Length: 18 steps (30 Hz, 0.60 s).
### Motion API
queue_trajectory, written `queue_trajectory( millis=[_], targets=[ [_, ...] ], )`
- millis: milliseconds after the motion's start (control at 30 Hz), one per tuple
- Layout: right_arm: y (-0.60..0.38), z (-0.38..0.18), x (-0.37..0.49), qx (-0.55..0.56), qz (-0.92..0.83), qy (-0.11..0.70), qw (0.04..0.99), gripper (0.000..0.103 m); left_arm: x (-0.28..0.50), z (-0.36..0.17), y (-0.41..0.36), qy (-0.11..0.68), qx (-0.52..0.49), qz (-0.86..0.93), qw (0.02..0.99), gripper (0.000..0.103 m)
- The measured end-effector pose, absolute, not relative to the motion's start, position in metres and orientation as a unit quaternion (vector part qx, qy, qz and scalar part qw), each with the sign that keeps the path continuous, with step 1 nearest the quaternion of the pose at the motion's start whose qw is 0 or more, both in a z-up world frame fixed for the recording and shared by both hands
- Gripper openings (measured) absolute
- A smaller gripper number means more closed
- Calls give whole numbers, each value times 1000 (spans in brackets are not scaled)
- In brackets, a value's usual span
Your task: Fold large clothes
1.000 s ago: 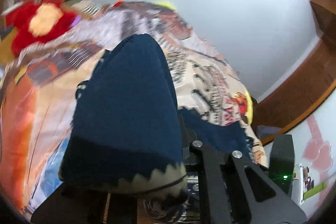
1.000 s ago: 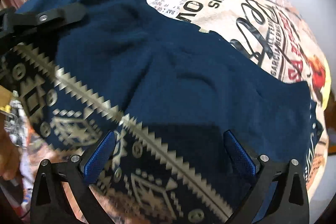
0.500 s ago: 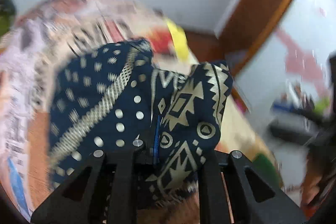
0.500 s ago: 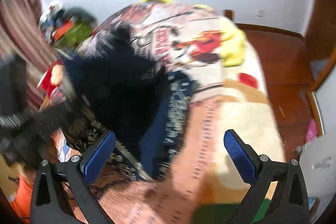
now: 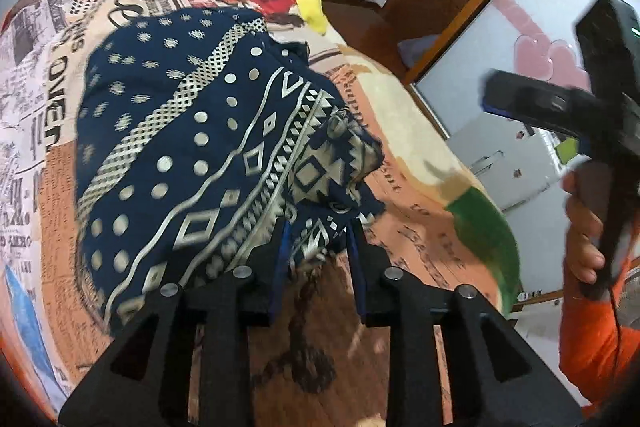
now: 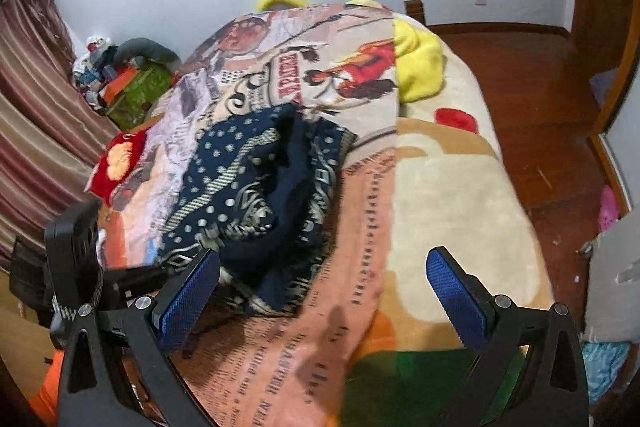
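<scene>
The left gripper point(image 5: 318, 247) is opening, the navy patterned garment point(image 5: 208, 155) hem between its pads, bundle lying ahead; the right gripper point(image 6: 320, 291) hangs released, wide. The printed blanket point(image 6: 440, 195) lies beneath both.

A home bedroom — bed point(image 6: 460, 187) under a printed blanket point(image 6: 360, 227), curtain point(image 6: 36, 115).

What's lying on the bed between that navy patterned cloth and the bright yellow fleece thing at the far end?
Only the printed bedspread; the right wrist view shows nothing else on it between the navy patterned garment and the yellow fleece blanket.
</scene>
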State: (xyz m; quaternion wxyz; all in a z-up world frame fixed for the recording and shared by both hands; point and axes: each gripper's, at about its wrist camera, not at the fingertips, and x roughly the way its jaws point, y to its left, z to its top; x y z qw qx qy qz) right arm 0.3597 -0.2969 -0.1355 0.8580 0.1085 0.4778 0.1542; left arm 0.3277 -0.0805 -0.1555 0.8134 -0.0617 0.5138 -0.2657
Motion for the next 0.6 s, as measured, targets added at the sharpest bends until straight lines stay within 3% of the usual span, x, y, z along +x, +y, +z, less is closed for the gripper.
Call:
queue_trajectory(
  millis=[67,233,400,600],
  targets=[
    [-288,-132,364,109,163,477,857,103,321,-143,-75,499,-66,-262,823,31],
    [-256,-126,382,88,182,475,856,103,319,-106,-35,436,-63,-217,871,54],
    [-218,-141,412,68,198,492,845,103,343,-113,-2,435,-36,-149,887,55],
    [-197,-205,456,41,156,560,813,103,370,-177,16,512,-48,-129,848,56]
  ],
)
